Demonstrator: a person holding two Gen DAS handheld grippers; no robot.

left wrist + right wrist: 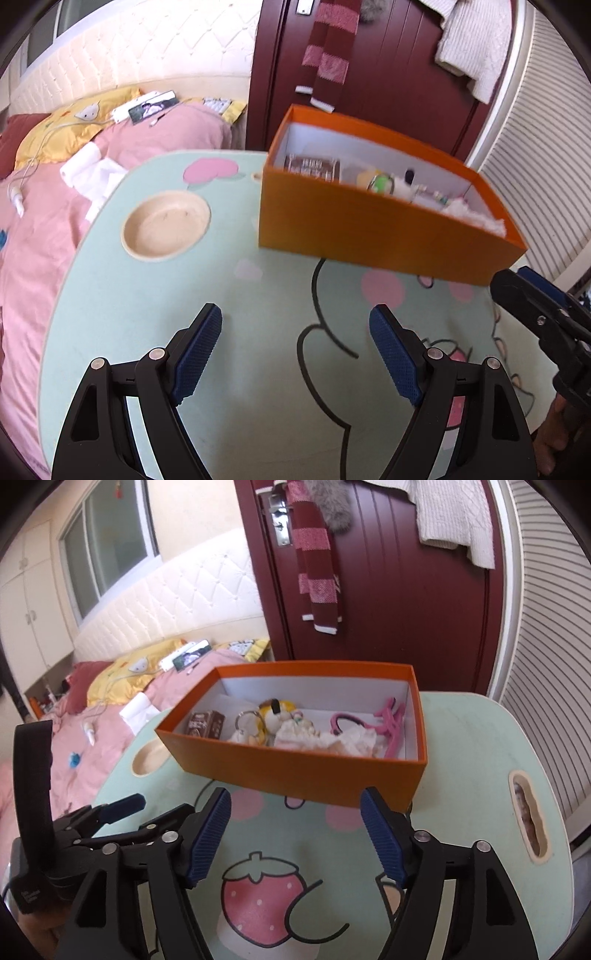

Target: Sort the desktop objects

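Box (295,771) sits ahead of both released, empty tongs, L (295,350) & R (295,834), long axis crosswise, R nearer

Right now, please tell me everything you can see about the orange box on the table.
The orange box is a rectangular, lidless box that looks like cardboard, orange outside and white inside. It stands upright on the mint-green cartoon table, near its far edge. Inside lie a small brown carton, a key ring, a plush toy, a pink hanger and crumpled pale cloth. Neither gripper touches it.
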